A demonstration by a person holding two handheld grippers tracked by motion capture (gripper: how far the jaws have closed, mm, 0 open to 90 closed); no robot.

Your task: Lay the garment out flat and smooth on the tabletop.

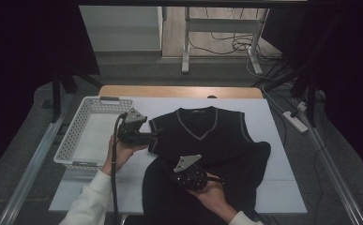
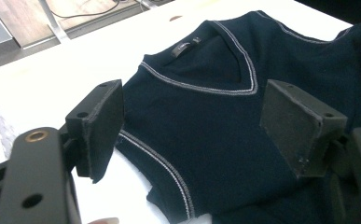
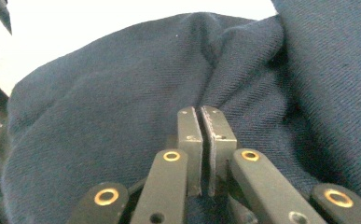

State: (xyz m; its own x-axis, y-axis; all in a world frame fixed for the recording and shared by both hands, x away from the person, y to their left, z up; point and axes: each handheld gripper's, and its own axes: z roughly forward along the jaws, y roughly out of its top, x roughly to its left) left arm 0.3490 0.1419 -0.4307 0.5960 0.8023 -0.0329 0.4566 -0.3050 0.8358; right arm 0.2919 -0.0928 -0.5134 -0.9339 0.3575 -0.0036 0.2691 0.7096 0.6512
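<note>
Dark vest (image 1: 202, 136) lying flat on the white surface (image 1: 282, 187), neckline far: the left claw (image 2: 192, 121), jaws apart, faces its near-left armhole edge, while the right claw (image 3: 205, 140) pinches the folded-up hem.

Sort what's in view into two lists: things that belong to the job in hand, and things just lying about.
In the job:
- dark sleeveless sweater spread on the table
- left tongs, open at the sweater's armhole edge
- right tongs, jaws closed against the sweater's lower fabric; a pinch can't be confirmed

Lying about:
- white perforated basket at the table's left
- power strip and cables on the floor
</note>
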